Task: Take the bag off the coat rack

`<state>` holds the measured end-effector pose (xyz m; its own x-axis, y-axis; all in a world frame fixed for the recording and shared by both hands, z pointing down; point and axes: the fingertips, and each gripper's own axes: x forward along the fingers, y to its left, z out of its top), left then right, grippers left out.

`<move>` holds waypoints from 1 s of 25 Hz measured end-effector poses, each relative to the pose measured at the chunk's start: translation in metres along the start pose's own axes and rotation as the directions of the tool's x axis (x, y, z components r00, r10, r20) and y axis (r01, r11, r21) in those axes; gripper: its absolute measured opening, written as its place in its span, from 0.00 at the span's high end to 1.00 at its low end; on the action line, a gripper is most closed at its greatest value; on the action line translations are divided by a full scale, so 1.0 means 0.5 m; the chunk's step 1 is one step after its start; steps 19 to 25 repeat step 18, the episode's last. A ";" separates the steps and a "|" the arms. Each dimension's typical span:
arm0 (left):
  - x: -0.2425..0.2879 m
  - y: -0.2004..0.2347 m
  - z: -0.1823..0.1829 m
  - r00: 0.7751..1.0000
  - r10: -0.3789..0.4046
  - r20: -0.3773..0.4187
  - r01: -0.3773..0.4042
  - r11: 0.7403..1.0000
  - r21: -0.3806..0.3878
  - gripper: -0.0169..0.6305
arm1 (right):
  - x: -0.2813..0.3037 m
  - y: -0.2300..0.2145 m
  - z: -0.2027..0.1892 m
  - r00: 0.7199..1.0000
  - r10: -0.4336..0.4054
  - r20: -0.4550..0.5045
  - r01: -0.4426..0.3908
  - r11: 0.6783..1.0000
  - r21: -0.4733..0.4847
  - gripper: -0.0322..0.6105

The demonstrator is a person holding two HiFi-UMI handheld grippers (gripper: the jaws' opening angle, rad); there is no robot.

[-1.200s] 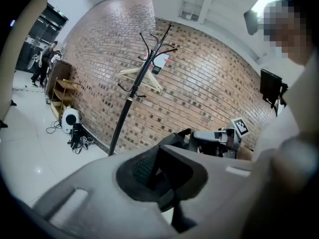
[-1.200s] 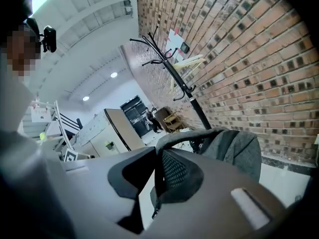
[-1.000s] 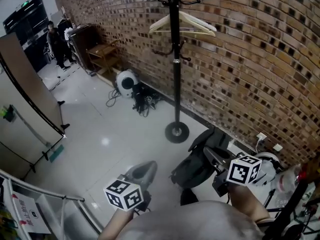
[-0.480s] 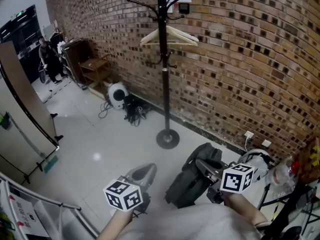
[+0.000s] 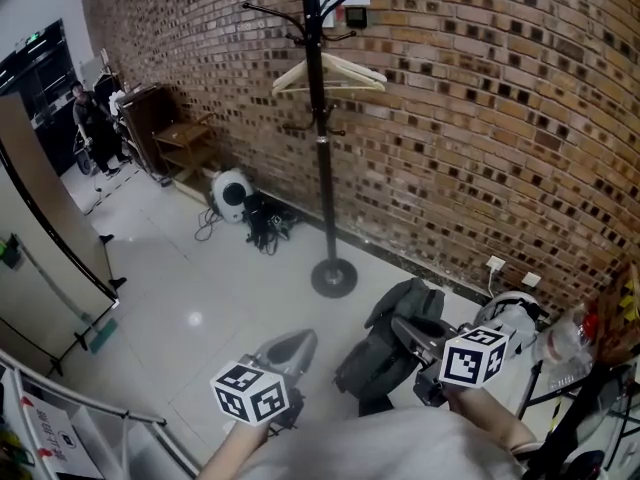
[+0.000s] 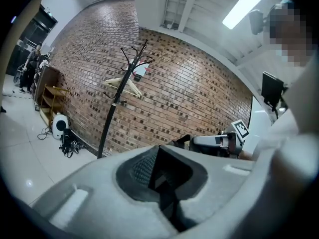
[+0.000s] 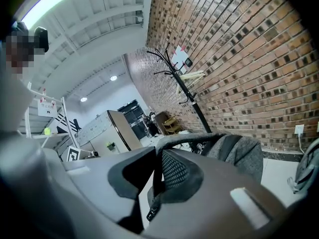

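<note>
Risk, judged from the present position: the bag hangs by one thin strap alone; if the strap slides through the pads, the bag drops to the floor. The cause would be the narrow hold, with the bag's weight all below the grip. Second risk: the bag hangs near the round base of the coat rack; a swing toward the pole could knock the rack and shake the wooden hanger off its hook. Third risk: cables lie at the wall edge of the floor, well apart from the bag for now; a carry in that direction could snag them.

Location of the task's thing: the bag is off the coat rack; it hangs low over the floor, near the wall edge, to the right of the rack's base. Whether its underside touches the floor cannot be told.

Right hand-held gripper: jaws nearly together, clamped on the bag's strap; the strap runs up between the pads and the grey body of the bag hangs beyond them.

Left hand-held gripper: jaws together, nothing between them; it touches nothing and is held over the floor, left of the bag and apart from it.
</note>
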<state>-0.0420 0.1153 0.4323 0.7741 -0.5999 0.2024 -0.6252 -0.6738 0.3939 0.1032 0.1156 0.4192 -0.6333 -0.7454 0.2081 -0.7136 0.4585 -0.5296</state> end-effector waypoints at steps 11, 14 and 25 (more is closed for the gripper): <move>0.021 0.000 -0.009 1.000 -0.009 -0.018 0.009 1.000 -0.006 0.97 | 0.003 -0.022 -0.019 0.999 -0.018 -0.027 0.018 1.000 -0.002 0.90; 0.026 -0.006 -0.022 0.999 -0.021 -0.036 0.020 1.000 -0.013 0.97 | -0.003 -0.026 -0.027 0.999 -0.021 -0.026 0.021 1.000 0.012 0.90; 0.023 -0.006 -0.046 0.998 -0.030 -0.059 0.028 0.999 -0.027 0.97 | -0.009 -0.029 -0.053 0.998 -0.036 -0.045 0.037 0.999 0.029 0.90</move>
